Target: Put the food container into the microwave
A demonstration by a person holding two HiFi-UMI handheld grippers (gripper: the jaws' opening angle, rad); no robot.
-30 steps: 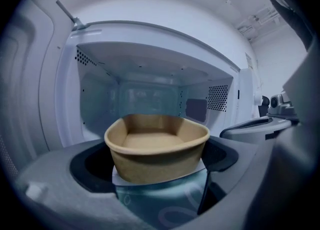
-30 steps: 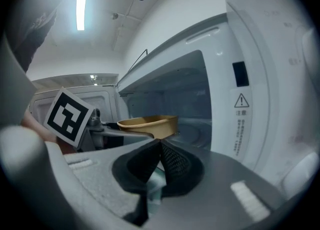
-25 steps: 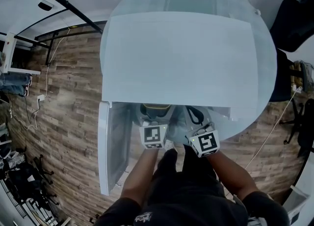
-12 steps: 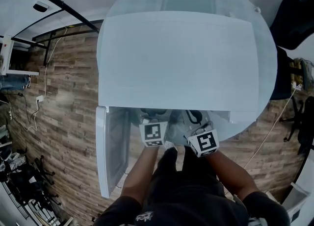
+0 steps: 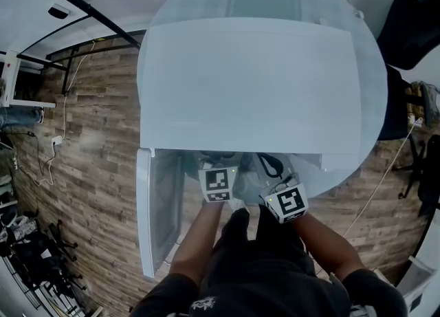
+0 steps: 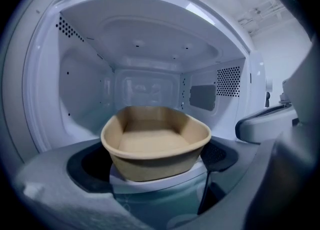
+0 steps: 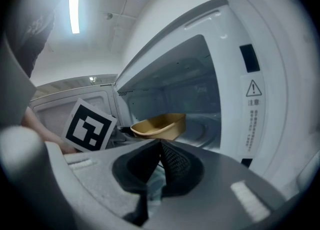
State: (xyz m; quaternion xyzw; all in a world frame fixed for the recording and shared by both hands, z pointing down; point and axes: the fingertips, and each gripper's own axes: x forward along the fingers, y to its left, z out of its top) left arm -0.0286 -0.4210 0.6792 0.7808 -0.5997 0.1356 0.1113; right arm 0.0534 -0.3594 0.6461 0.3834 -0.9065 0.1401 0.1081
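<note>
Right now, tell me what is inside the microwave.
An empty tan food container, gripped by the left tool, is in the microwave cavity, with bare white walls behind. The container covers the floor under it, so whether it rests there cannot be seen.

The left gripper (image 5: 218, 173) has pushed forward and now sits a little nearer the front edge of the white boxy microwave (image 5: 254, 89) than a second ago. The shallow tan paper food container (image 6: 155, 146), clamped between its jaws, then showed just ahead of the gripper in the head view. It has since slid out of sight there under the microwave's top. The left gripper view shows it inside the cavity.
</note>
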